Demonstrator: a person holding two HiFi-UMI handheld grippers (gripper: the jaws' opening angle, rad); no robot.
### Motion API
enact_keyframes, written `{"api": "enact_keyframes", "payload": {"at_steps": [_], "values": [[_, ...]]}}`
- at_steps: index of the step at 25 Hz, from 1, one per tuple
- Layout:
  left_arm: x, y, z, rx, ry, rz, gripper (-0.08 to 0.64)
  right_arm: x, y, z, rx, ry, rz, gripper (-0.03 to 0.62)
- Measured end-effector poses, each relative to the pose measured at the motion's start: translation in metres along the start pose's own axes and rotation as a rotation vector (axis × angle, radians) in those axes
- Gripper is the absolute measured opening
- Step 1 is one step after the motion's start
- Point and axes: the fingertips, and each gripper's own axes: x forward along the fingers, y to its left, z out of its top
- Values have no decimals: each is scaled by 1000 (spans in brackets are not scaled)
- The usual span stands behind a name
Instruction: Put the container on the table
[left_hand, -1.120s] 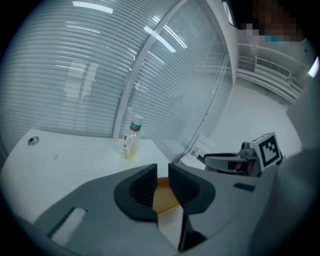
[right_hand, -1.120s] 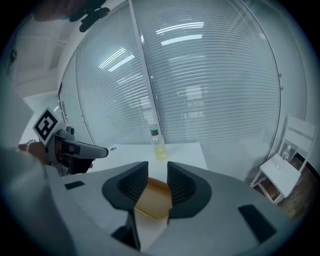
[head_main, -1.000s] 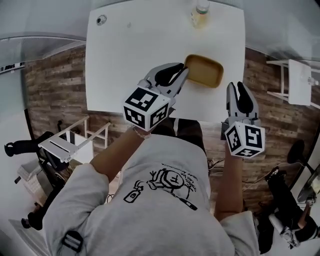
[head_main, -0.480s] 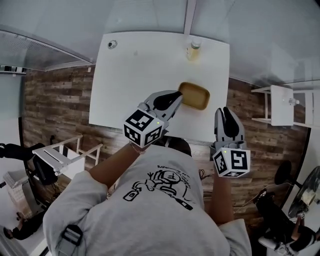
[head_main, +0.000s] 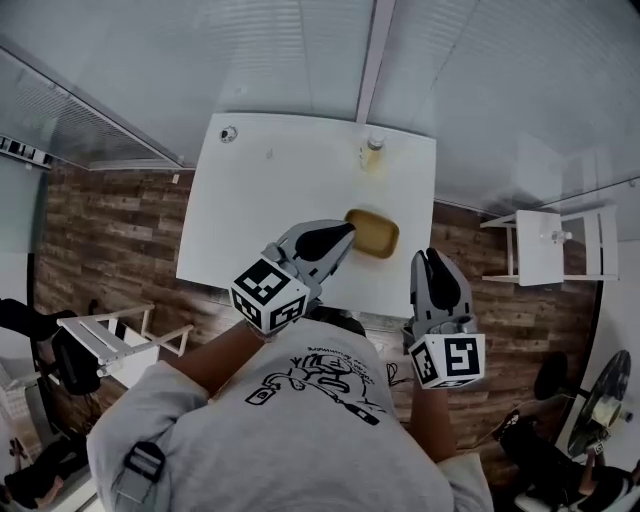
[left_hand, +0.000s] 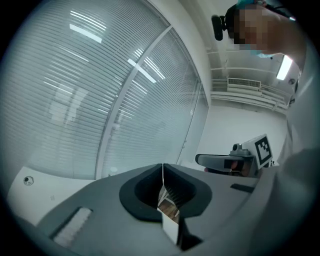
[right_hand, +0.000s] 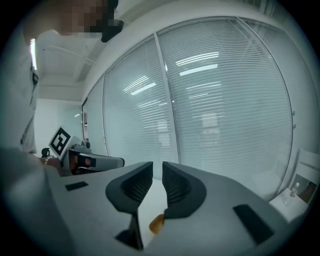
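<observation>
Container (head_main: 372, 232), yellow-brown & shallow, sits on the white tabletop (head_main: 270, 200) near the front-right edge, w/ neither tool gripping it. L tool (head_main: 345, 231) is closed up: its jaws have just been closing, and the left gripper view shows them meeting along a thin seam w/ nothing btwn them. Only a sliver of wood floor shows under them there. In the head view the L tool's tip lines up w/ the container's left rim, but its own view shows no container at the jaws, so no contact can be confirmed. R tool (head_main: 432, 258) is off to the right, at the tabletop's front edge and apart from the container. The right gripper view shows its jaws a narrow gap apart, holding nothing. White tabletop shows through that gap, plus a small orange bit of the container lower down. Each tool's marker cube faces the head camera. Bottle (head_main: 372, 152) stands at the tabletop's far edge, well apart from the container. Slatted blinds (right_hand: 225, 110) fill the background of both gripper views.
</observation>
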Motion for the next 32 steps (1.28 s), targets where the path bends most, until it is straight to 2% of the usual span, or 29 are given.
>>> {"api": "enact_keyframes", "payload": {"at_steps": [4, 10, 20, 32], "values": [[-5, -19, 23, -18, -40, -34, 9, -9, 8, 25, -11, -30, 21, 52], [-13, -37, 51, 25, -88, -43, 9, -18, 21, 54, -45, -59, 47, 52], [-7, -39, 63, 35, -100, -42, 9, -15, 19, 66, -82, -66, 57, 41], [2, -43, 71, 29, -116, -46, 9, -11, 17, 76, -80, -83, 80, 37]]}}
